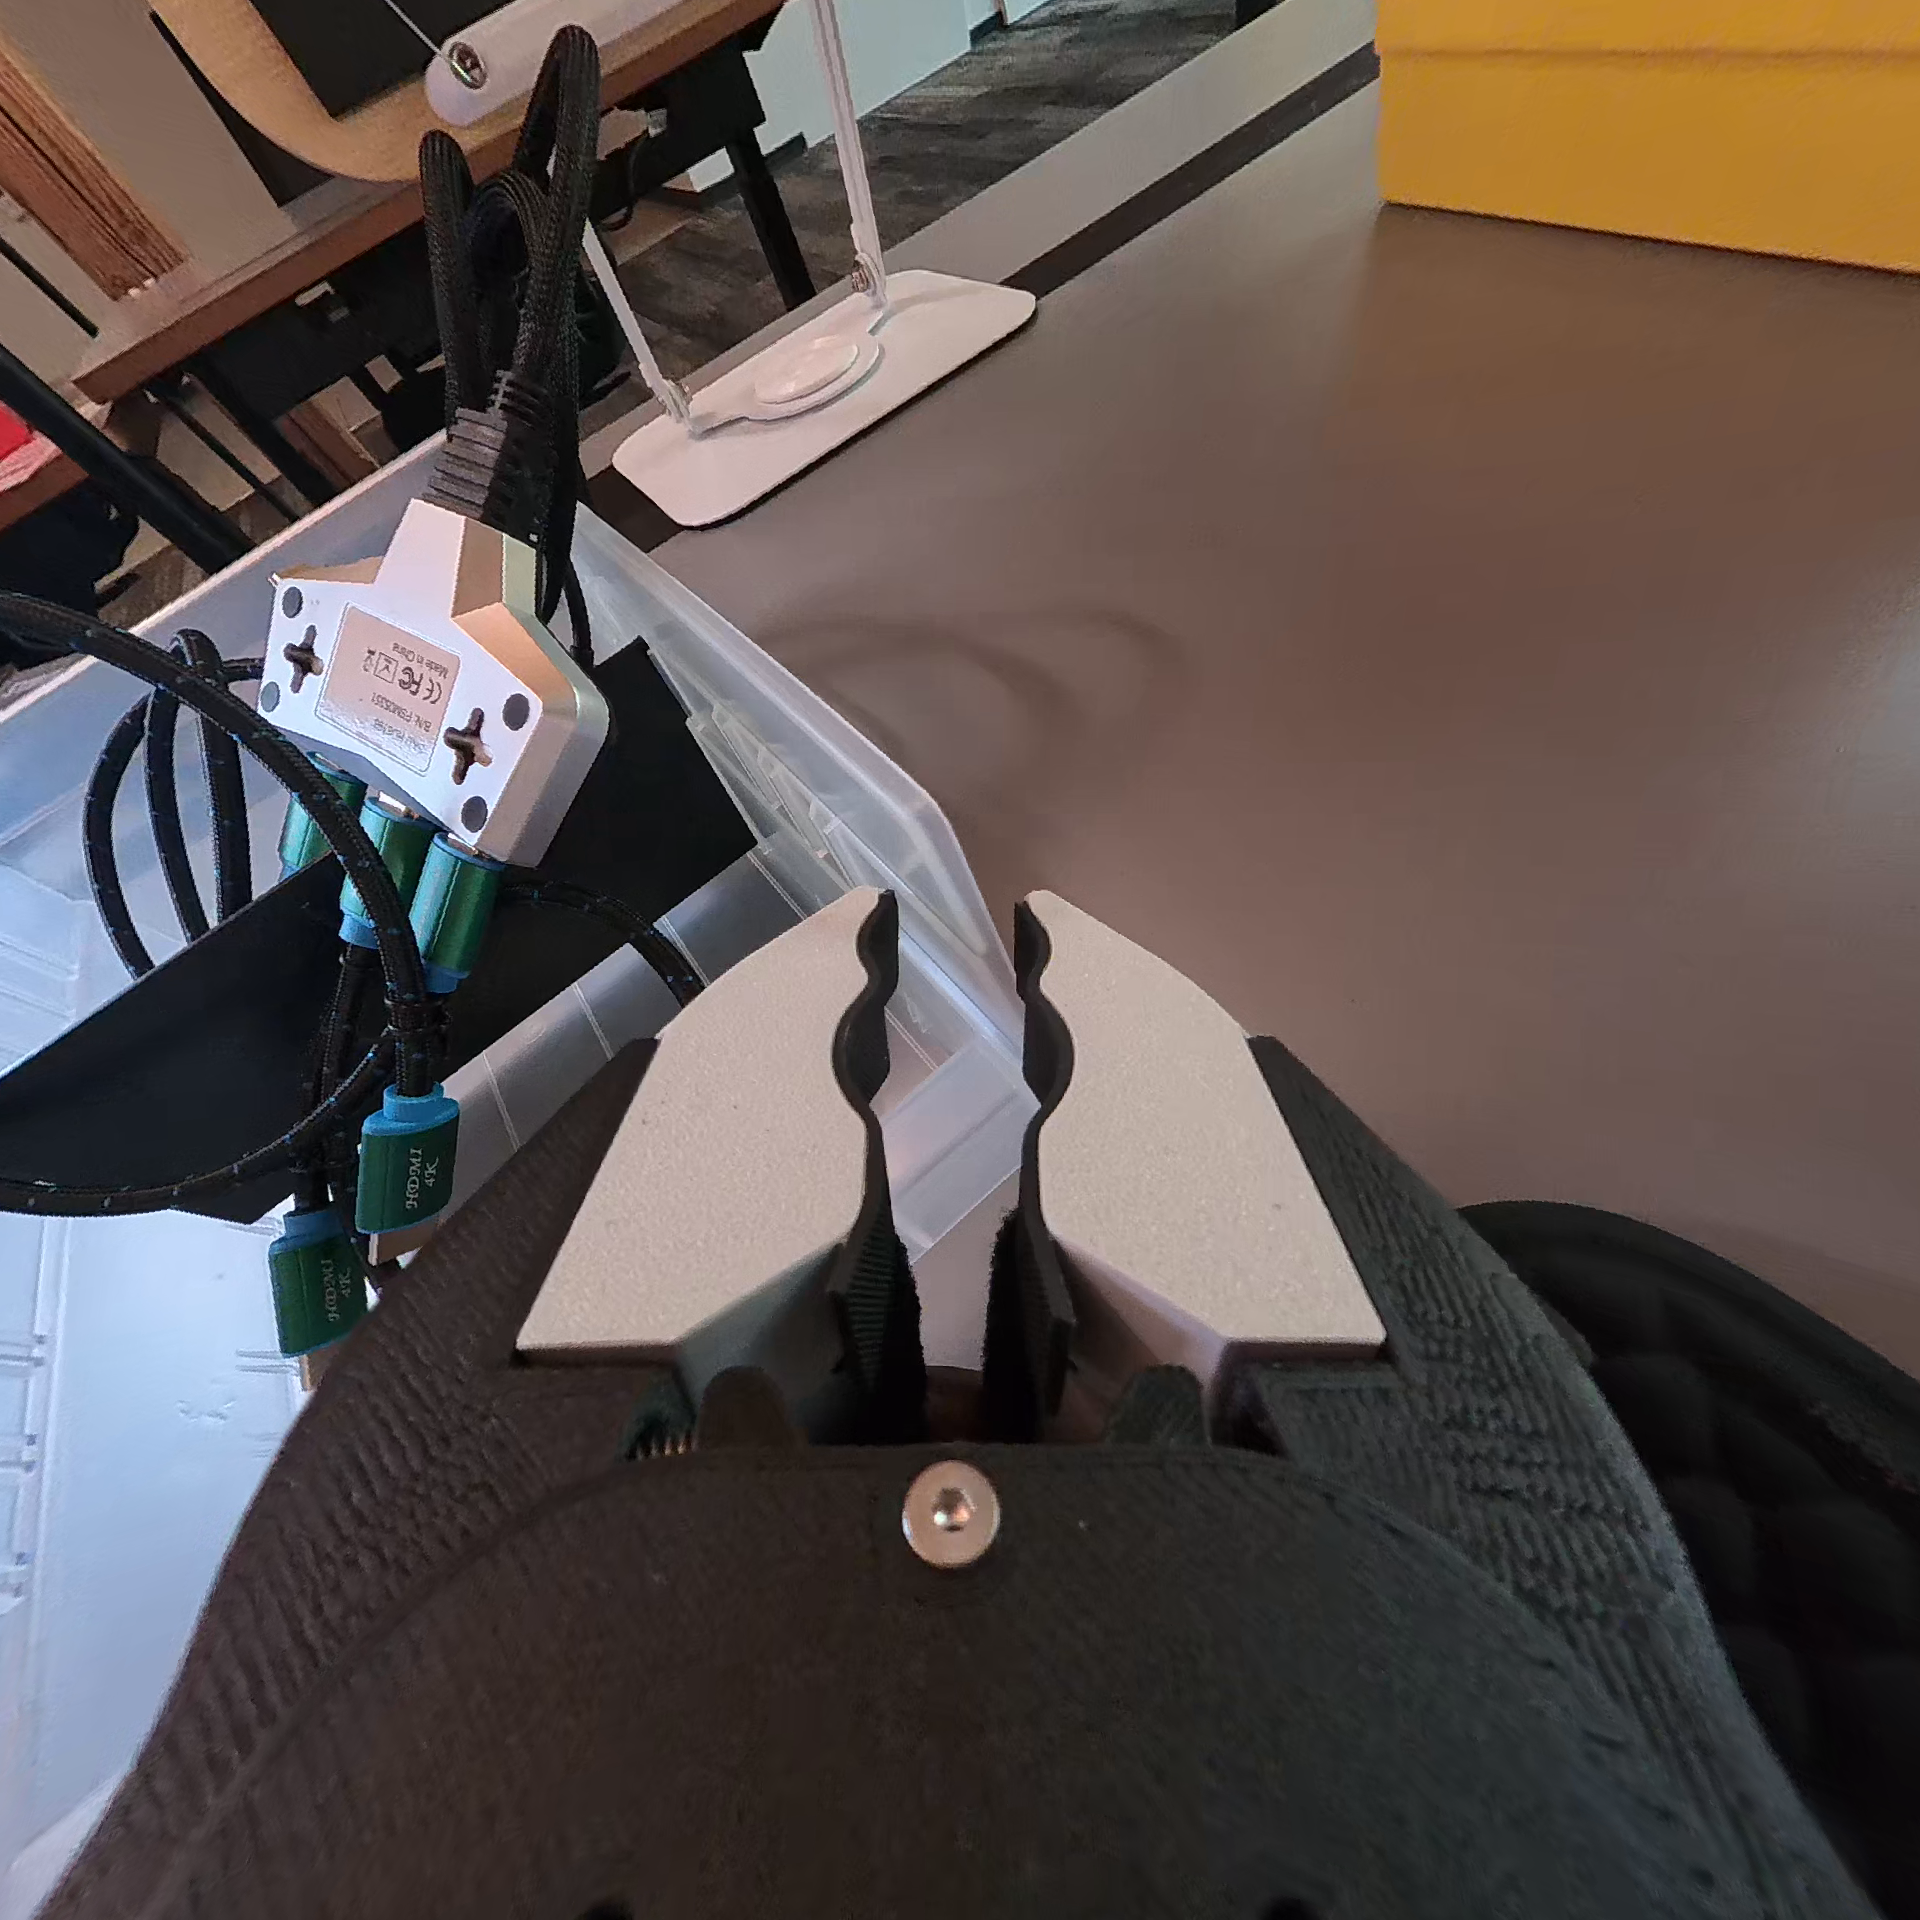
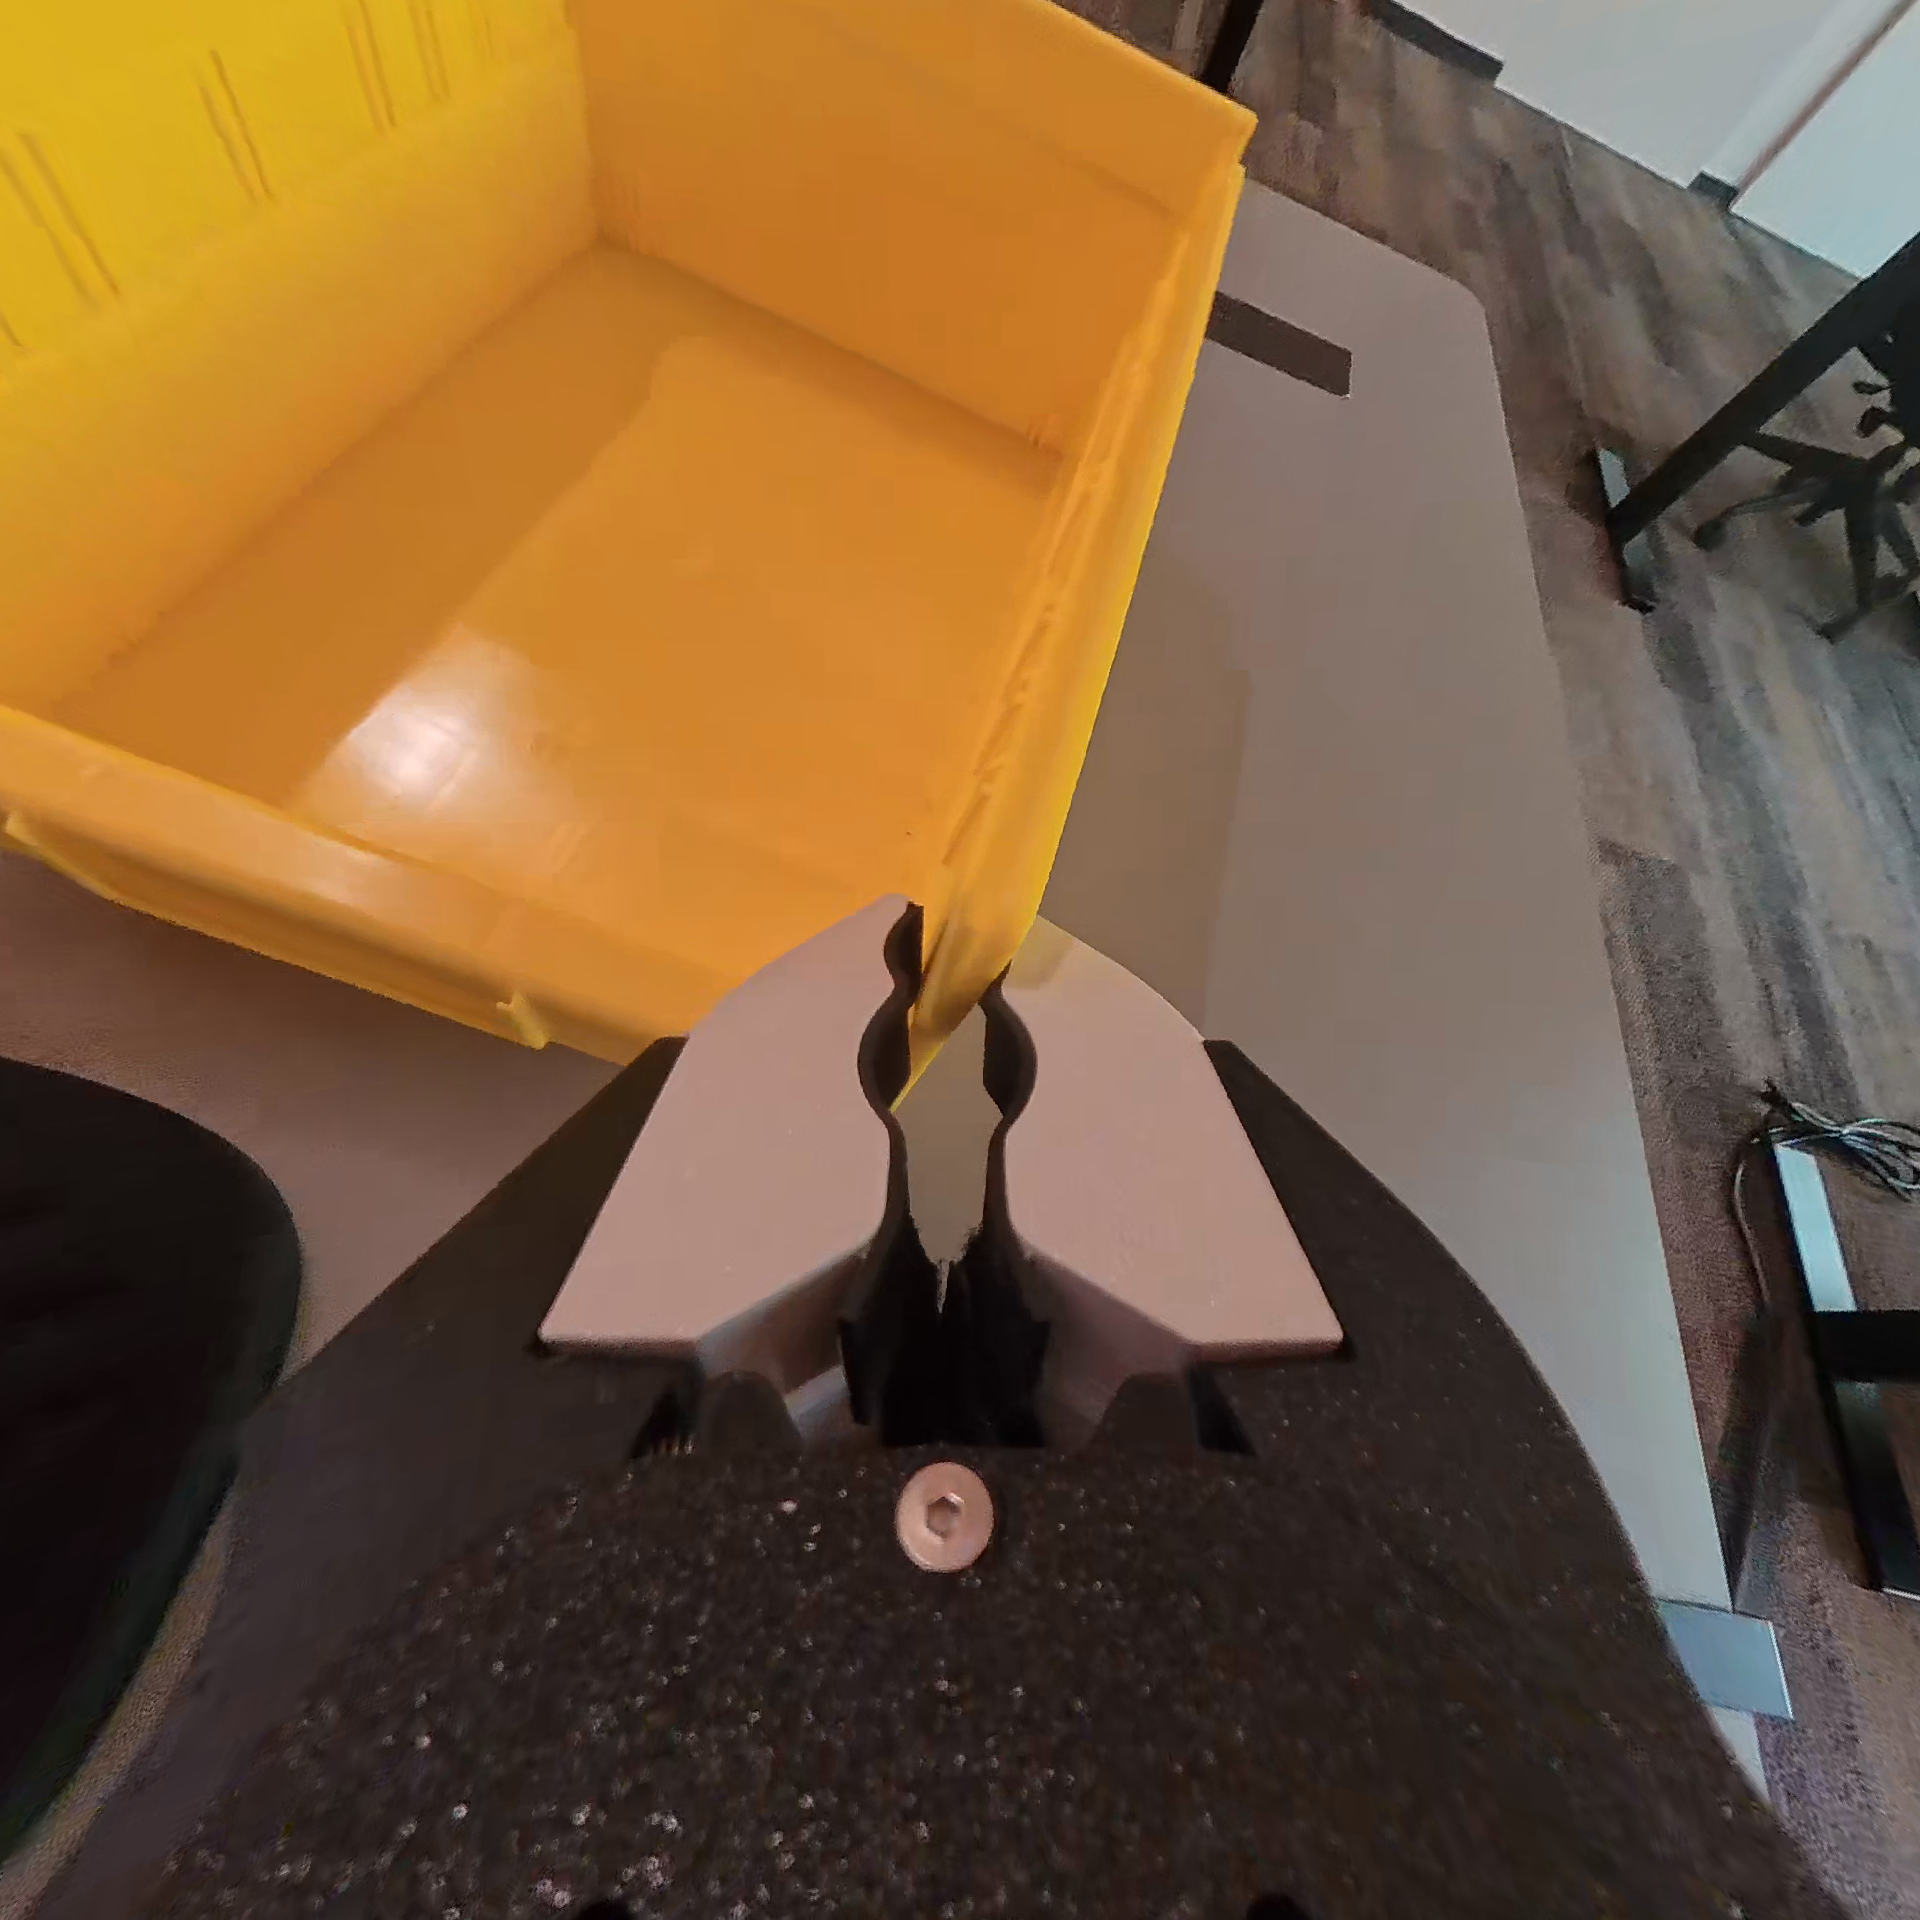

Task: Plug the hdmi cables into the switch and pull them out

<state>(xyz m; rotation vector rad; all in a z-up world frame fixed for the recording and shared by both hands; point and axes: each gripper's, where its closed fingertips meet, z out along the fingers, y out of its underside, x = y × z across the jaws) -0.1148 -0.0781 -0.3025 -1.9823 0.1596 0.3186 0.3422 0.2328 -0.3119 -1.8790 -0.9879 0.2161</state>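
The silver HDMI switch [image 1: 416, 696] hangs underside toward me over a clear plastic bin [image 1: 831, 769], at the upper left of the left wrist view. Three green HDMI plugs [image 1: 452, 894] sit in its lower edge. Its black braided cable [image 1: 499, 260] runs upward. Two loose green plugs [image 1: 405, 1164] dangle below on braided cables. My left gripper [image 1: 956, 914] is open and empty, to the right of and below the switch, over the bin's edge. My right gripper [image 2: 956, 951] is open by a narrow gap and empty, at the near corner of a yellow bin [image 2: 1101, 582].
The yellow bin holds nothing; it also shows at the far right of the left wrist view [image 1: 1652, 114]. A white stand base [image 1: 831, 405] sits at the table's far edge. A black pad [image 1: 1714, 1382] lies near me. The brown table [image 2: 1351, 727] ends at the right, with floor beyond. About 55 cm separates my left fingertips from my right. The silver HDMI switch [image 1: 416, 696] lies around 11 cm away from my left fingertips.
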